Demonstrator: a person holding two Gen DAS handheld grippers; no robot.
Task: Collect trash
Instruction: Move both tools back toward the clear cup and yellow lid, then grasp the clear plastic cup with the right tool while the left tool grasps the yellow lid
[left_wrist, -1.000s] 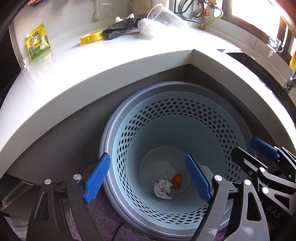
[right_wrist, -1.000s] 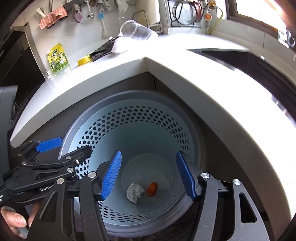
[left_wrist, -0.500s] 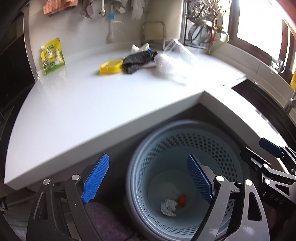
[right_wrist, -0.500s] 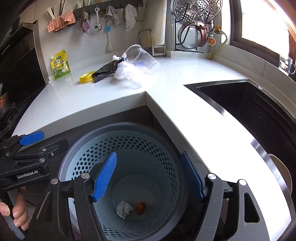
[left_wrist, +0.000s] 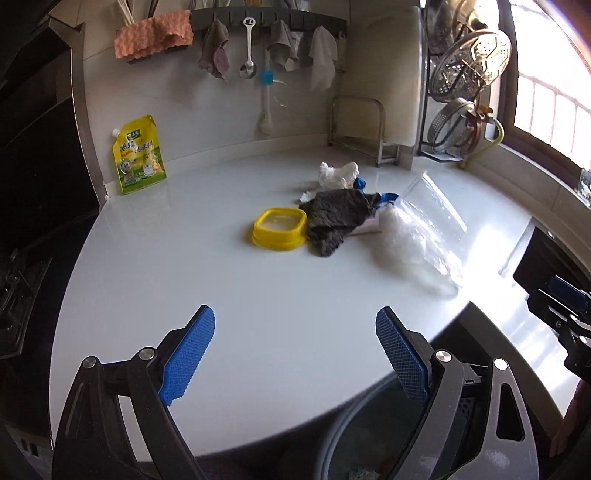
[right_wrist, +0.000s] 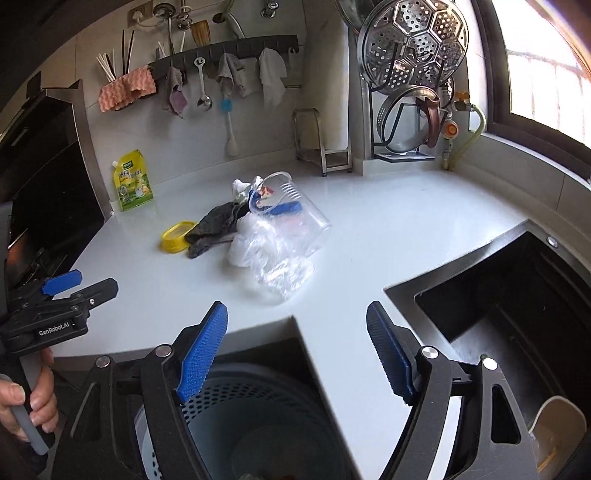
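Jaws on both the left gripper (left_wrist: 295, 354) and right gripper (right_wrist: 297, 350) are gaping wide, holding nothing, hovering over the white surface (left_wrist: 184, 280) edge; crumpled plastic bag (right_wrist: 273, 251) is lying ahead beside the dark rag (right_wrist: 214, 225), bare room lying between, basket (right_wrist: 236, 410) sitting below.

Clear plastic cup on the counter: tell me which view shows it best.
The right wrist view: the clear plastic cup lies on its side, rim and ribbed wall plain. The left wrist view shows it only as a washed-out shape in window glare behind the dark cloth.
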